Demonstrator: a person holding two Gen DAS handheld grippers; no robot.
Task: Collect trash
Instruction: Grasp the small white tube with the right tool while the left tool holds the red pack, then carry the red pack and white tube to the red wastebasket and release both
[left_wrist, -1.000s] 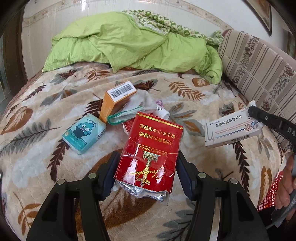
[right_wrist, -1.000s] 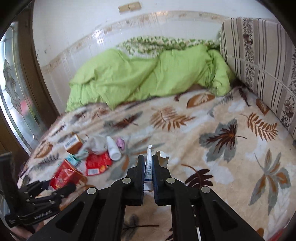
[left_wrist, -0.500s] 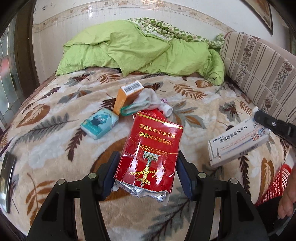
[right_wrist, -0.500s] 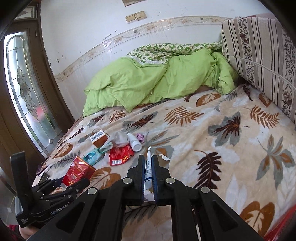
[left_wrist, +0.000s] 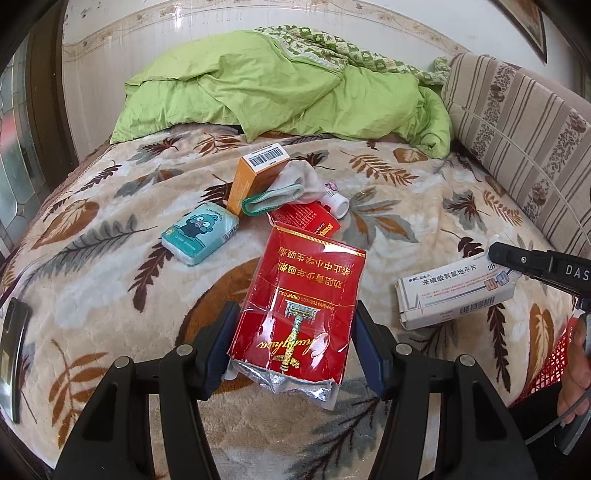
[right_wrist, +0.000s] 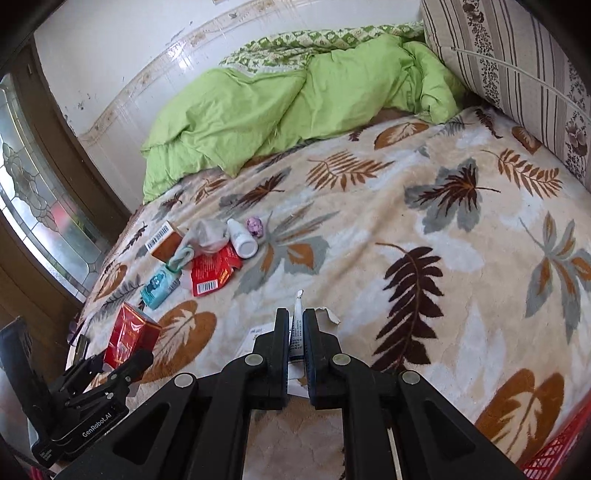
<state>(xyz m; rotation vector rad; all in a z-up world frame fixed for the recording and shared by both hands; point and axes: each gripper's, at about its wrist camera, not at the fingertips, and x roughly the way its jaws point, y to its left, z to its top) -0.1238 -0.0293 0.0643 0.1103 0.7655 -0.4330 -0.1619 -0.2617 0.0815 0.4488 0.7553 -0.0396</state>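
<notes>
My left gripper (left_wrist: 291, 339) has its jaws about half spread and clamped on the sides of a torn red cigarette pack (left_wrist: 299, 306), which stands up between the pads with crumpled silver foil hanging from its lower end. My right gripper (right_wrist: 296, 332) has its jaws pressed nearly together on the thin edge of a white medicine box (left_wrist: 456, 295); in the left wrist view the box sticks out sideways from the black jaw tips, held above the bed's leaf-patterned blanket (right_wrist: 424, 236) near its right edge. Beyond the cigarette pack, the remaining trash lies in a loose cluster on the blanket: a teal tissue packet (left_wrist: 201, 236) with a cartoon face, an orange carton (left_wrist: 258, 177) with a barcode on top, a grey sock (left_wrist: 288, 184) with a green cuff draped against the carton, a flattened red wrapper (left_wrist: 306, 219) partly under the sock, and a small white bottle (left_wrist: 334, 201) lying on its side beside it. From the right wrist view I also see a small purple crumpled thing (right_wrist: 255, 226) just past the bottle. A dark phone (left_wrist: 14, 347) lies at the blanket's left edge. A green quilt (left_wrist: 280, 96) is heaped at the far end of the bed, a striped cushion (left_wrist: 524, 136) lines the right side, and a red mesh basket (left_wrist: 554, 354) shows at the lower right beside a hand (left_wrist: 576, 369).
</notes>
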